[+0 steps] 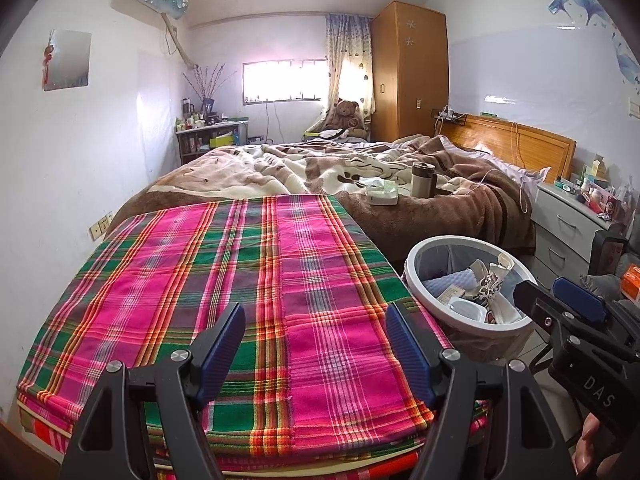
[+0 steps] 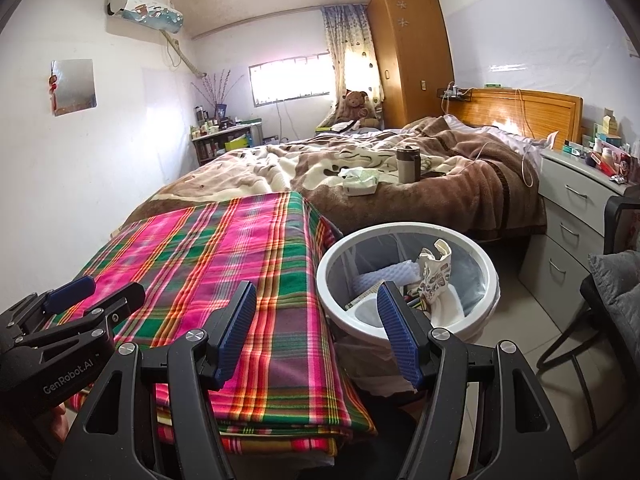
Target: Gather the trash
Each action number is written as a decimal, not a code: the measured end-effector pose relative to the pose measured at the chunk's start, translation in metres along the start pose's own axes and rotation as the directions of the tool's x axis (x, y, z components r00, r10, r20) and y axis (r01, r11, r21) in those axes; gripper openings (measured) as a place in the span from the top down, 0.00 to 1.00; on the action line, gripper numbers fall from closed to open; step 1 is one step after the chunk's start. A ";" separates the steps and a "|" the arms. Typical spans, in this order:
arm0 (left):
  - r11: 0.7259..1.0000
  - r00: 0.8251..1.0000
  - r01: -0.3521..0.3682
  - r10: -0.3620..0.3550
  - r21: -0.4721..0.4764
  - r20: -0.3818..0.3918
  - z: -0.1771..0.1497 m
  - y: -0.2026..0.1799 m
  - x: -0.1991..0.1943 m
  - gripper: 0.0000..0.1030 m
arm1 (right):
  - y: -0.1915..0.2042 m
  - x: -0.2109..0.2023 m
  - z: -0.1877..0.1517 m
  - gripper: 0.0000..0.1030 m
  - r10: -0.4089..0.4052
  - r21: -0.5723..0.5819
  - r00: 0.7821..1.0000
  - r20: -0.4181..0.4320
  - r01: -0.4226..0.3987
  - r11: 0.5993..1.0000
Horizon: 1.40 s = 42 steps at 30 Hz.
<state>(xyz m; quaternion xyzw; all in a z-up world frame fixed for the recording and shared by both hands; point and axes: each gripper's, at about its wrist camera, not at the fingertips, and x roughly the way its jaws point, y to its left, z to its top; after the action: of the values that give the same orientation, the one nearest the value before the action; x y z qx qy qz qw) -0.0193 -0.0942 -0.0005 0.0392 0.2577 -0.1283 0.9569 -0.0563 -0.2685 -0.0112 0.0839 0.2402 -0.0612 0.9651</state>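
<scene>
Looks like the collecting's mostly wrapped up: the one trash bin (image 2: 408,280) beside the plaid cloth (image 1: 248,280) already holds paper scraps and a tub. Both the left gripper (image 1: 316,356) and right gripper (image 2: 318,332) hover about half open, holding nothing. Next, I'd guess, grab the tissue pack (image 1: 382,194) on the bed.

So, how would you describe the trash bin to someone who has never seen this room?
Find the plaid cloth covering the surface at the foot of the bed. Just to its right, on the floor, stands the trash bin: round, white-rimmed, lined with a clear bag and already holding crumpled packaging.
</scene>
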 end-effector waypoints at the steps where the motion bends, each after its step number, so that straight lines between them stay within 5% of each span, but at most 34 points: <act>1: 1.000 1.000 0.000 0.000 0.001 -0.001 0.000 0.000 0.000 0.30 | 0.000 0.000 0.000 0.38 -0.001 0.000 1.000 0.000 0.001 1.000; 42: 1.000 1.000 0.000 0.000 -0.006 0.002 0.000 -0.002 -0.003 0.30 | 0.004 -0.002 0.001 0.38 0.000 -0.013 1.000 -0.006 0.000 1.000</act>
<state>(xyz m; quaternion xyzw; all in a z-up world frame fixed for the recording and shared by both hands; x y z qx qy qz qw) -0.0221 -0.0953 0.0007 0.0360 0.2572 -0.1276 0.9572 -0.0569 -0.2642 -0.0090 0.0778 0.2434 -0.0596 0.9650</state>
